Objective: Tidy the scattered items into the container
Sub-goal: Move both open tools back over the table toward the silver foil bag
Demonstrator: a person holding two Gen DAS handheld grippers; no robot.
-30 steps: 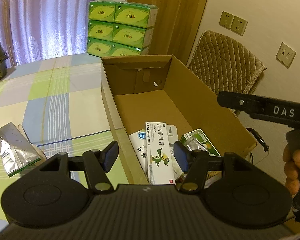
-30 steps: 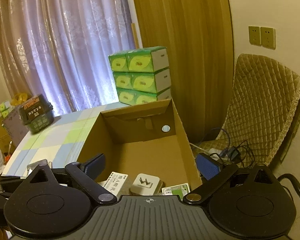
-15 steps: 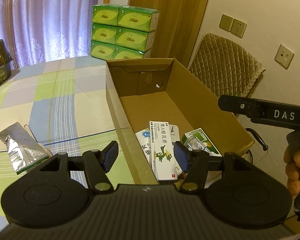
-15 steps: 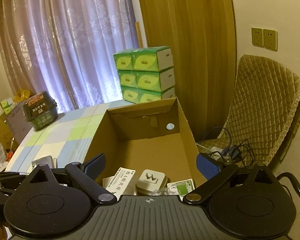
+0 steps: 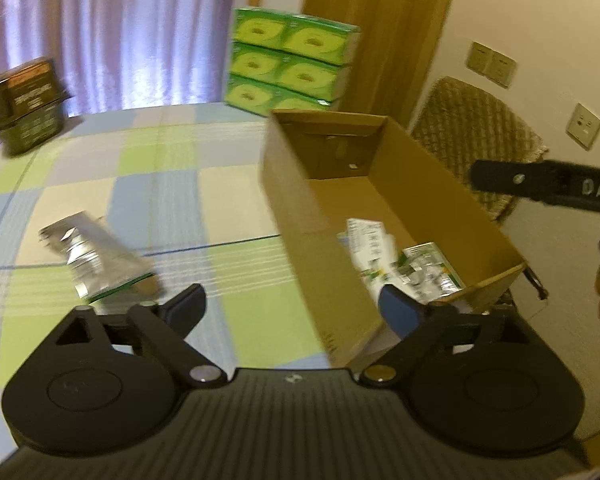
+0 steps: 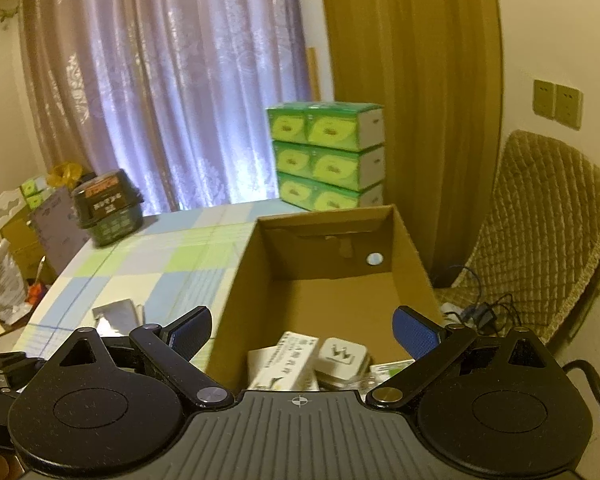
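the left gripper (image 5: 294, 308) has spread wide and swung from the cardboard box (image 5: 320, 248) toward the foil pouch (image 5: 94, 258) left on the table, likely next; the right gripper (image 6: 302, 330) gapes empty.

We see lilac sheer curtain (image 6: 160, 92), backlit, at 11 o'clock. Wooden door (image 6: 412, 80) at 1 o'clock. Cream wall (image 6: 556, 24) with socket plates (image 6: 557, 103) at 2 o'clock. Quilted tan chair (image 6: 540, 232) at 3 o'clock, cables (image 6: 484, 308) beneath. Checked tablecloth (image 5: 160, 184) covers table.
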